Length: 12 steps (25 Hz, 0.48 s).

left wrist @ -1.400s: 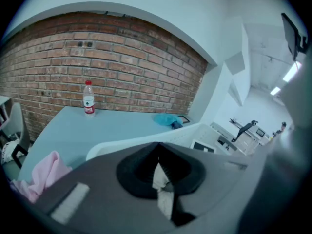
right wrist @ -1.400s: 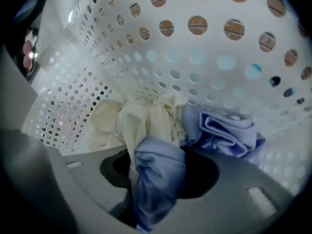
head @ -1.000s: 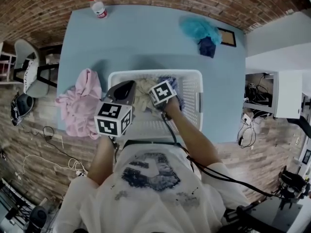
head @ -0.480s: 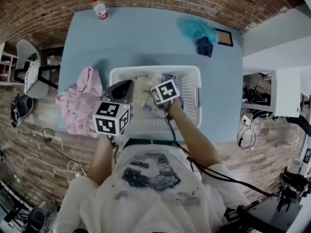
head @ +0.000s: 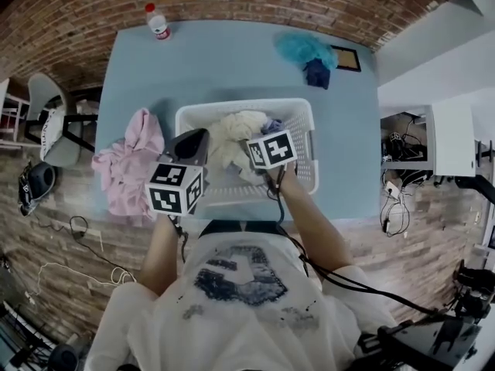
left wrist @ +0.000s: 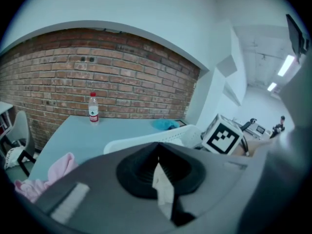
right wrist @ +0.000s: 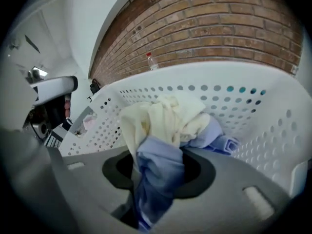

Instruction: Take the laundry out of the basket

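Right gripper (right wrist: 156, 165) is clenched on a blue garment (right wrist: 161, 191) inside the white basket (head: 298, 122). A cream garment (right wrist: 165, 118) tangled with it could slip free. Left gripper (left wrist: 158, 167) is closed and empty, near left.

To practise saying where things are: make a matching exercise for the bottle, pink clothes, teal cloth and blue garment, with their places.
1 bottle
2 pink clothes
3 teal cloth
4 blue garment

A clamped in the right gripper
B far left corner of the table
C far right of the table
D left edge of the table, beside the basket

Pairs: 1-B, 2-D, 3-C, 4-A
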Each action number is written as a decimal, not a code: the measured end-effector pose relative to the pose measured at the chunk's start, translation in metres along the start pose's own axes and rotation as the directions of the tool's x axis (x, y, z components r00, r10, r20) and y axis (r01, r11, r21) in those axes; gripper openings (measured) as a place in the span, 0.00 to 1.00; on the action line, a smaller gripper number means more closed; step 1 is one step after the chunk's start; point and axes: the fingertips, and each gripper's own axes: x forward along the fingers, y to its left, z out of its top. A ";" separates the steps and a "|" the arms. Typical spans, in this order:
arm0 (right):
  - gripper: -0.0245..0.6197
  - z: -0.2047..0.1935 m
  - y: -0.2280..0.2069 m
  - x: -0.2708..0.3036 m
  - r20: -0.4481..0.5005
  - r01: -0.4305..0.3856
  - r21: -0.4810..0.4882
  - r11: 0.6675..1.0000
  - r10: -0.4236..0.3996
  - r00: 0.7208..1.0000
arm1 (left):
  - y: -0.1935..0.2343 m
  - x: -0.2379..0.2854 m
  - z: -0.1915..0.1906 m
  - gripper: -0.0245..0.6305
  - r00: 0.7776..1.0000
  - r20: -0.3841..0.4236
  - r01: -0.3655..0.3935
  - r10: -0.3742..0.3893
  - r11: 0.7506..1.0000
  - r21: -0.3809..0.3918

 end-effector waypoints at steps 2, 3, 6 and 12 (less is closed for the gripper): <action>0.29 0.008 0.004 -0.012 0.039 0.001 0.001 1.000 -0.001 0.999 | -0.002 -0.004 0.003 0.02 1.000 0.006 0.004 -0.005 1.000 0.011; 0.29 0.012 0.006 -0.019 0.058 0.001 0.003 1.000 -0.002 0.998 | -0.002 -0.005 0.004 0.02 1.000 0.009 0.006 -0.007 1.000 0.017; 0.29 0.023 0.013 -0.040 0.121 0.010 0.001 1.000 -0.010 0.993 | -0.003 -0.012 0.009 0.02 1.000 0.022 0.008 -0.009 0.999 0.036; 0.29 0.049 0.029 -0.085 0.268 0.038 -0.017 0.999 -0.033 0.963 | -0.001 -0.026 0.027 0.02 0.997 0.074 0.003 -0.009 0.996 0.084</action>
